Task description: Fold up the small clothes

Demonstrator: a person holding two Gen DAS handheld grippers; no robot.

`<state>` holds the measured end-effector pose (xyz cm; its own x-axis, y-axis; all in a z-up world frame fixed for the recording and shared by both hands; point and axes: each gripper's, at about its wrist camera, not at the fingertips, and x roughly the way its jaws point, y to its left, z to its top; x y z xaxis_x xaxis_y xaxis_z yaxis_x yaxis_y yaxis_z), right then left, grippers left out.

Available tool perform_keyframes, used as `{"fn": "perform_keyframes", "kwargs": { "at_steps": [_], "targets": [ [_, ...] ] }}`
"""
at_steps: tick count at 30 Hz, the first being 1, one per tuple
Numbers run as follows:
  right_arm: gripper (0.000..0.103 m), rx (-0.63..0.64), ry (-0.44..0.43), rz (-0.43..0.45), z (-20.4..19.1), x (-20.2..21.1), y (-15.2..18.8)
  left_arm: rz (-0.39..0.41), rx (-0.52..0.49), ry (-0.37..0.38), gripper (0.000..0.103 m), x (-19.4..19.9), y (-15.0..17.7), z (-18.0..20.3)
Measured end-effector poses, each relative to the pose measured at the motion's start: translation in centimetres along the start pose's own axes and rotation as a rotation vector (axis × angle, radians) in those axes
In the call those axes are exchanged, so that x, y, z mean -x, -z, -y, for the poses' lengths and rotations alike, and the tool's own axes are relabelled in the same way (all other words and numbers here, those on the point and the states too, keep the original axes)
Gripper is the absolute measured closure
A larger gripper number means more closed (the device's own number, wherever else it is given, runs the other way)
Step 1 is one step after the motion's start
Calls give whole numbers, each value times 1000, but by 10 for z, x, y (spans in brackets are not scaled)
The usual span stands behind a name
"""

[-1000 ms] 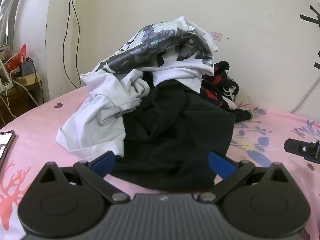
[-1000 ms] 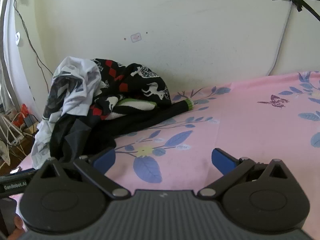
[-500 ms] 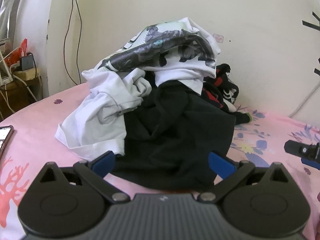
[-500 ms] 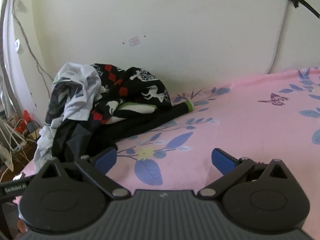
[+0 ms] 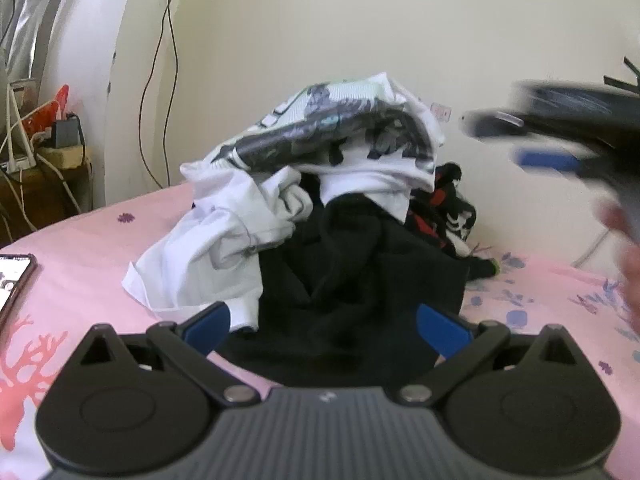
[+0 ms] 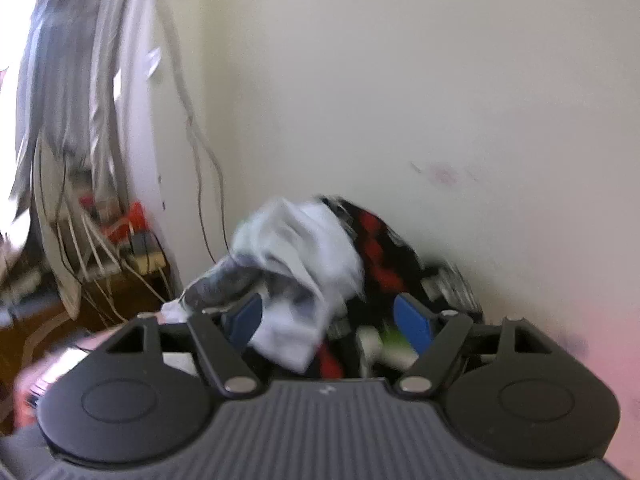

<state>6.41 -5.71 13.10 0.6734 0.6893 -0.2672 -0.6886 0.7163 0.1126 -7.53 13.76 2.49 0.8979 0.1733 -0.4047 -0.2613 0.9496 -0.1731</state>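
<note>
Task status: not started, judging by the layout. The clothes (image 5: 332,216) lie in one unsorted heap on the pink bed (image 5: 80,248), against the wall; no folded garment is visible. The left claw (image 5: 324,322) stands apart and empty, low at the near edge of a black garment (image 5: 360,280). The right claw (image 6: 326,316), blurred, points over the top of the heap; its jaws are closing, with no cloth clamped between them. Remaining work: separate one piece, spread it flat, fold it, repeat.
</note>
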Motion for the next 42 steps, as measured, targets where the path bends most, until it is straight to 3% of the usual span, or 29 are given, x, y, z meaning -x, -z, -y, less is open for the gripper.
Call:
{"fn": "perform_keyframes", "kwargs": {
  "at_steps": [1, 3, 4, 5, 7, 10, 14, 17, 20, 21, 22, 23, 26, 28, 30, 32, 34, 35, 36, 37, 38, 39, 41, 42],
  "targets": [
    [34, 54, -5, -20, -11, -18, -7, 8, 1, -6, 0, 1, 0, 0],
    [49, 118, 5, -73, -28, -54, -14, 15, 2, -16, 0, 1, -1, 0],
    [83, 145, 31, -104, -36, -72, -17, 16, 4, -17, 0, 1, -1, -1],
    [103, 156, 53, -123, -39, -82, -21, 16, 6, -20, 0, 1, -1, -1],
    [103, 82, 40, -101, -35, -78, -39, 15, 17, -19, 0, 1, -1, -4],
    [103, 31, 31, 28, -24, -32, -71, 20, 39, -14, 0, 2, -1, -10],
    [103, -28, 52, 191, 12, 69, -107, 46, 65, -4, 0, 7, -2, -15],
    [103, 48, 132, 196, 33, 132, -94, 99, 109, 36, 0, 19, -2, -26],
    [103, 67, 222, 84, 63, 182, -57, 99, 136, 80, 0, 25, -5, -35],
    [100, 71, 234, 35, 71, 193, -41, 95, 131, 84, 0, 27, -6, -36],
    [70, 84, 233, -20, 78, 204, -23, 90, 118, 85, 0, 28, -8, -35],
    [33, 93, 239, -72, 85, 215, -3, 81, 96, 90, 0, 28, -10, -34],
    [28, 115, 308, -111, 94, 243, 45, 57, 31, 48, 0, 21, -19, -29],
    [28, 88, 335, -122, 101, 248, 59, 20, 21, 21, 0, 9, -26, -29],
    [27, 20, 322, -117, 107, 239, 63, -85, 37, 30, 0, -17, -36, -35],
    [15, -52, 275, -127, 119, 220, 71, -191, 78, 54, 0, -41, -42, -38],
    [16, -106, 264, -156, 129, 191, 81, -254, 123, 52, 7, -56, -42, -42],
    [17, -136, 269, -199, 133, 171, 90, -266, 134, 54, 24, -57, -41, -41],
    [18, -161, 275, -240, 137, 158, 99, -272, 136, 52, 52, -57, -41, -39],
    [30, -195, 254, -300, 139, 138, 111, -263, 124, 47, 66, -53, -42, -37],
    [72, -227, 213, -353, 139, 126, 120, -247, 105, 41, 87, -44, -43, -34],
    [72, -261, 180, -384, 137, 117, 125, -232, 95, 46, 89, -34, -46, -33],
    [86, -199, 167, -344, 122, 126, 115, -184, 83, 84, 91, -1, -52, -35],
    [87, -187, 105, -301, 118, 142, 104, -153, 66, 114, 91, 19, -56, -38]
  ]
}}
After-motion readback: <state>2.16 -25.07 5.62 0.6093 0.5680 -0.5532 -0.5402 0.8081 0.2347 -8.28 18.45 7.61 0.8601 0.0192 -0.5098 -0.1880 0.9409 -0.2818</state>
